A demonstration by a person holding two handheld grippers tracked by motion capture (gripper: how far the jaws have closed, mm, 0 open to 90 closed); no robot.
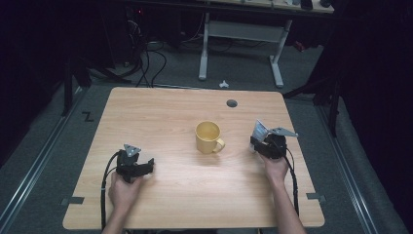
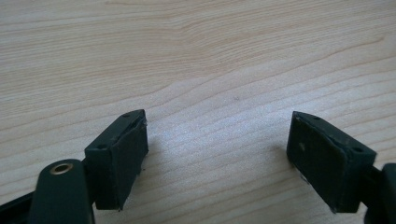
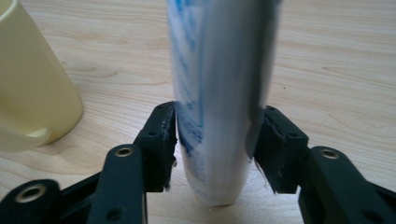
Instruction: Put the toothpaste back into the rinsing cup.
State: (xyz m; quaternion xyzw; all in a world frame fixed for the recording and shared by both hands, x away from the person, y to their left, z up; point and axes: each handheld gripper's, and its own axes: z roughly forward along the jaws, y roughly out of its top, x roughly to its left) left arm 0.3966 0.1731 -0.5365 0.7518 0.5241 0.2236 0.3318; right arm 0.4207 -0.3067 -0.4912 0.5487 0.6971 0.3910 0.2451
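Tube (image 3: 217, 93), smooth white plastic with blue print, is standing clamped between the black pads of the right gripper (image 3: 215, 149) at the table's (image 1: 170, 195) right side. Left gripper (image 2: 217, 154) is resting released over pale wood grain. Farther in, a glossy yellow mug (image 1: 208, 137) is sitting mid-table, its inside looking empty.

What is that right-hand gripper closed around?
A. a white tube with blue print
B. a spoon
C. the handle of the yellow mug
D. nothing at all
A: in the right gripper view, the right gripper has its black pads pressed on both sides of a white tube with blue print, while the yellow mug stands apart on the table.
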